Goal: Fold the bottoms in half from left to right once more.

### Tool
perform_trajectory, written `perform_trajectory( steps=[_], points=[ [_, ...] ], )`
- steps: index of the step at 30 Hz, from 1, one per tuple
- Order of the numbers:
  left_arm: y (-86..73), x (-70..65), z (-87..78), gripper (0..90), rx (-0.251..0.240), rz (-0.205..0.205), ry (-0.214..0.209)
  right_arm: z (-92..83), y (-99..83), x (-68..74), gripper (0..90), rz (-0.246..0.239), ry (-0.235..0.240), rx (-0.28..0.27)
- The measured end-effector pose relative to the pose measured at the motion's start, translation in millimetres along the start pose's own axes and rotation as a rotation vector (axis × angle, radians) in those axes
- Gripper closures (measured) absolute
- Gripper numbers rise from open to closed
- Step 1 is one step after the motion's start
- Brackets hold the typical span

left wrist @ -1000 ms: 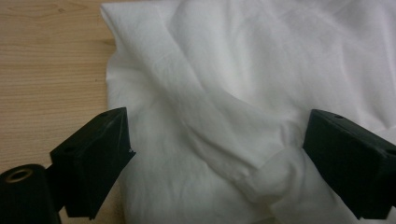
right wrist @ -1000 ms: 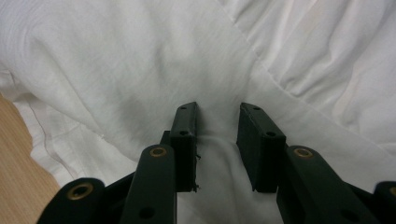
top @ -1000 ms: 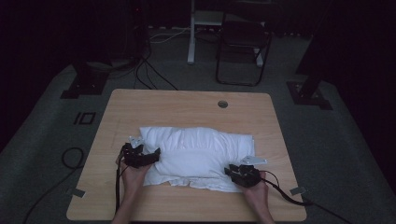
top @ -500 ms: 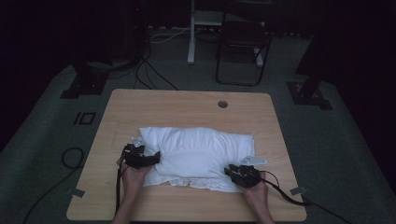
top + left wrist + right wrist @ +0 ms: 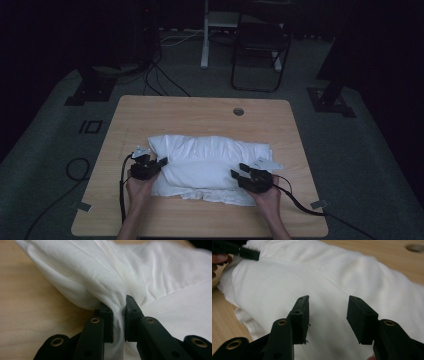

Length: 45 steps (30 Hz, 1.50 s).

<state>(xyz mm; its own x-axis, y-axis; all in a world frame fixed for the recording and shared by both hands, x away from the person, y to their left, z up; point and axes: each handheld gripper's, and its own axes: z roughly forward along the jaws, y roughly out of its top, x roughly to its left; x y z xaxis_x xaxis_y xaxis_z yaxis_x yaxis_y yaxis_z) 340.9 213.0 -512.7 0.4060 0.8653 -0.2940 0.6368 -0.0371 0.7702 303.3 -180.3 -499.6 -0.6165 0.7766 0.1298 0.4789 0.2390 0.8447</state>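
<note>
White pillowcase [image 5: 105, 277] pinched by left gripper [image 5: 118, 315]; right gripper [image 5: 328, 315] fingers just opened.

It's a light wooden table [image 5: 150, 112] with rounded corners and a round cable hole [image 5: 238, 111] toward the far edge, a bit right of centre. A plump white pillow [image 5: 210, 160] lies straight on the wood, across the near half, with loose white fabric [image 5: 220, 196] bunched along its near side.
</note>
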Motion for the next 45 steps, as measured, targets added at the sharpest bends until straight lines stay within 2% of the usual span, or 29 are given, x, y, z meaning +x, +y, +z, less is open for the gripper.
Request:
perform_trajectory(
  steps=[1, 2, 3, 5, 7, 8, 9, 10, 11, 12, 13, 14, 21, 24, 26, 28, 30, 31, 32, 34, 36, 37, 38, 40, 42, 43, 45],
  points=[
    [1.4, -0.7, -2.7, 80.9, -0.013, 0.001, -0.008, 6.5, 7.0, 7.0, 52.0, -0.023, -0.001, -0.003],
    [1.4, -0.7, -2.7, 81.1, -0.013, 0.001, -0.008, 6.5, 7.0, 7.0, 52.0, -0.023, -0.001, -0.003],
    [5.0, -2.9, -7.0, 81.1, -0.021, 0.010, -0.022, 17.1, 15.5, 16.9, 55.1, -0.052, -0.001, -0.017],
    [8.3, -4.8, -9.0, 81.1, -0.028, 0.024, -0.024, 21.8, 17.7, 19.6, 56.9, -0.057, 0.004, -0.012],
    [13.0, -6.1, -11.6, 81.3, -0.046, 0.012, -0.054, 44.8, 15.7, 26.9, 60.7, -0.093, -0.012, 0.095],
    [16.2, -7.8, -13.4, 81.3, -0.060, 0.010, -0.076, 57.2, 10.1, 28.0, 61.5, -0.117, -0.014, 0.176],
    [20.2, -11.6, -15.4, 81.4, -0.073, 0.024, -0.080, 69.6, 2.2, 28.8, 62.7, -0.140, -0.004, 0.230],
    [25.2, -16.1, -18.1, 81.5, -0.087, 0.046, -0.075, 72.9, -1.9, 28.3, 63.8, -0.126, 0.014, 0.182],
    [30.5, -19.8, -20.8, 81.5, -0.102, 0.054, -0.090, 73.7, -2.5, 28.6, 63.9, -0.104, 0.013, 0.175],
    [35.7, -23.7, -23.2, 81.5, -0.114, 0.064, -0.105, 73.8, -1.2, 30.5, 64.2, -0.115, 0.004, 0.186],
    [40.6, -28.3, -24.7, 81.5, -0.124, 0.078, -0.112, 74.1, 0.3, 32.6, 64.6, -0.139, -0.006, 0.195],
    [45.3, -33.0, -25.6, 81.6, -0.127, 0.099, -0.109, 74.5, 1.2, 34.0, 64.7, -0.143, -0.014, 0.202],
    [71.4, -54.1, -30.7, 81.6, -0.171, 0.145, -0.128, 88.0, 2.8, 46.1, 67.4, -0.098, 0.015, 0.167],
    [78.3, -61.8, -31.8, 81.6, -0.185, 0.163, -0.142, 97.6, 6.7, 55.1, 67.4, -0.106, 0.033, 0.161],
    [80.5, -66.0, -30.4, 81.6, -0.190, 0.175, -0.149, 102.5, 9.0, 59.3, 67.2, -0.107, 0.049, 0.158],
    [80.5, -68.5, -28.3, 81.5, -0.188, 0.184, -0.148, 102.5, 10.2, 57.5, 65.0, -0.089, 0.079, 0.161],
    [79.6, -68.5, -27.3, 81.5, -0.187, 0.182, -0.150, 93.9, 12.4, 54.5, 55.1, -0.100, 0.103, 0.156],
    [79.1, -67.9, -27.4, 81.5, -0.187, 0.184, -0.149, 86.6, 13.1, 53.0, 52.0, -0.119, 0.112, 0.139],
    [78.7, -67.2, -27.6, 81.5, -0.186, 0.184, -0.148, 78.2, 13.4, 50.8, 50.7, -0.113, 0.118, 0.108],
    [78.0, -66.6, -28.0, 81.5, -0.186, 0.180, -0.147, 62.7, 13.4, 42.9, 49.8, -0.086, 0.084, 0.074],
    [77.4, -67.5, -28.5, 81.5, -0.185, 0.180, -0.151, 54.1, 13.0, 34.1, 44.9, -0.081, 0.024, 0.092],
    [77.4, -67.5, -28.5, 81.5, -0.185, 0.180, -0.151, 54.1, 13.0, 34.1, 44.9, -0.081, 0.024, 0.092],
    [77.9, -70.0, -27.9, 81.5, -0.183, 0.186, -0.155, 57.1, 7.2, 28.7, 42.4, -0.082, -0.007, 0.165],
    [79.0, -74.4, -27.4, 81.5, -0.181, 0.193, -0.162, 64.1, 1.0, 29.7, 42.6, -0.079, 0.002, 0.171],
    [79.1, -79.6, -27.0, 81.5, -0.177, 0.190, -0.188, 73.6, -2.5, 33.1, 43.2, -0.088, 0.009, 0.167],
    [78.8, -83.1, -26.3, 81.5, -0.178, 0.198, -0.194, 76.8, -2.2, 34.3, 44.2, -0.091, 0.020, 0.157],
    [78.4, -89.8, -23.4, 81.5, -0.170, 0.217, -0.199, 82.3, -0.7, 34.5, 44.0, -0.092, 0.085, 0.152]
  ],
)
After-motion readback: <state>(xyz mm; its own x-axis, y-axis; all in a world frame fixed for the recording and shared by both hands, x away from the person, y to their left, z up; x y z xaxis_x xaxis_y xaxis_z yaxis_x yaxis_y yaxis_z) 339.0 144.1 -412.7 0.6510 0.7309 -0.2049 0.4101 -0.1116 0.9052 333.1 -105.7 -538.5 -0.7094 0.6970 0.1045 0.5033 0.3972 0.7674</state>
